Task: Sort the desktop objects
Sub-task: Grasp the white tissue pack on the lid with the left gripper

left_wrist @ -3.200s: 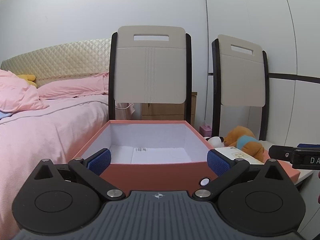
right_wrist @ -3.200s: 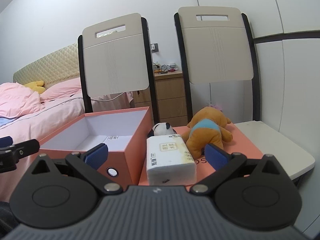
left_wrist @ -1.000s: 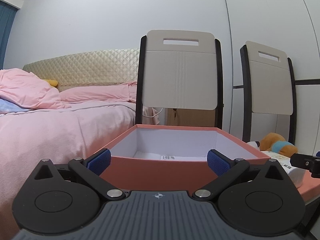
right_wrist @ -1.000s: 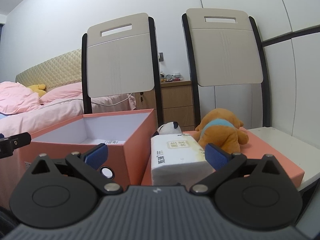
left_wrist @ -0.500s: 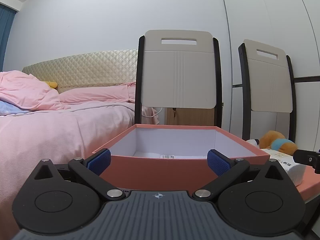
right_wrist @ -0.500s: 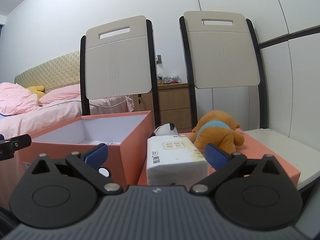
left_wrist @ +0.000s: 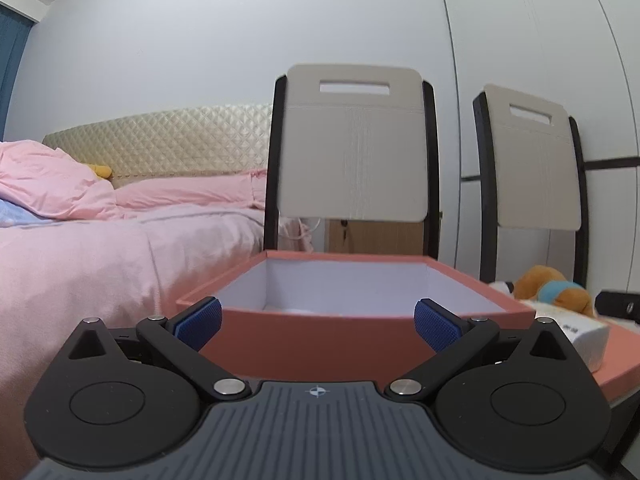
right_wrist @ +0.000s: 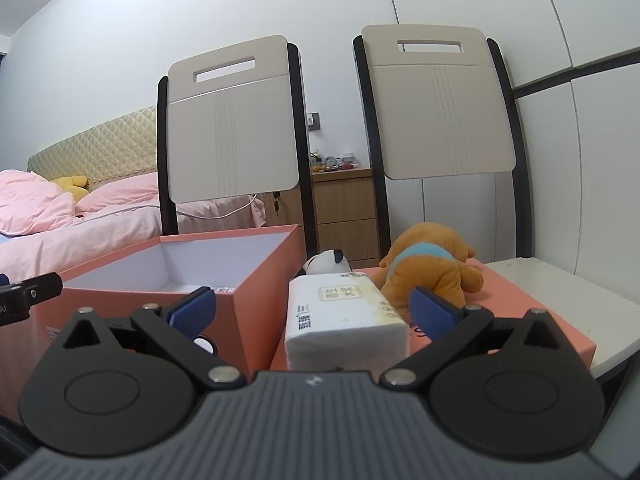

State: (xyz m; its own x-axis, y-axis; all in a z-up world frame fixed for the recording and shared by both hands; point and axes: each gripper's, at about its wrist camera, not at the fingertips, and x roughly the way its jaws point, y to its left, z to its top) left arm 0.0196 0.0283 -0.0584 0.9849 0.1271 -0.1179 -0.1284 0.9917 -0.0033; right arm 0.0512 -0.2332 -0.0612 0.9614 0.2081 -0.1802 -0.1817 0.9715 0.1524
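A: Which step is in hand?

B: I judge it the approach to the first pick. The right gripper sits low in the centre of its frame with jaws spread wide and nothing between them. The tissue pack lies just ahead, between the 2 blue pads.

A: And the left one?

B: The left gripper is also spread wide and holds nothing. It faces the near wall of the open salmon-pink box, centre of its frame.

A: Where are the other things to sort?

B: On the flat pink lid, right of centre in the right view. The orange plush dog lies behind the tissue pack, and a small panda plush is tucked between the box and the pack. The box stands just left of them; only a small label shows inside.

A: So the next move?

B: Probably push the right gripper forward until the pads flank the pack, close gently since it looks soft, then lift it over the box rim.
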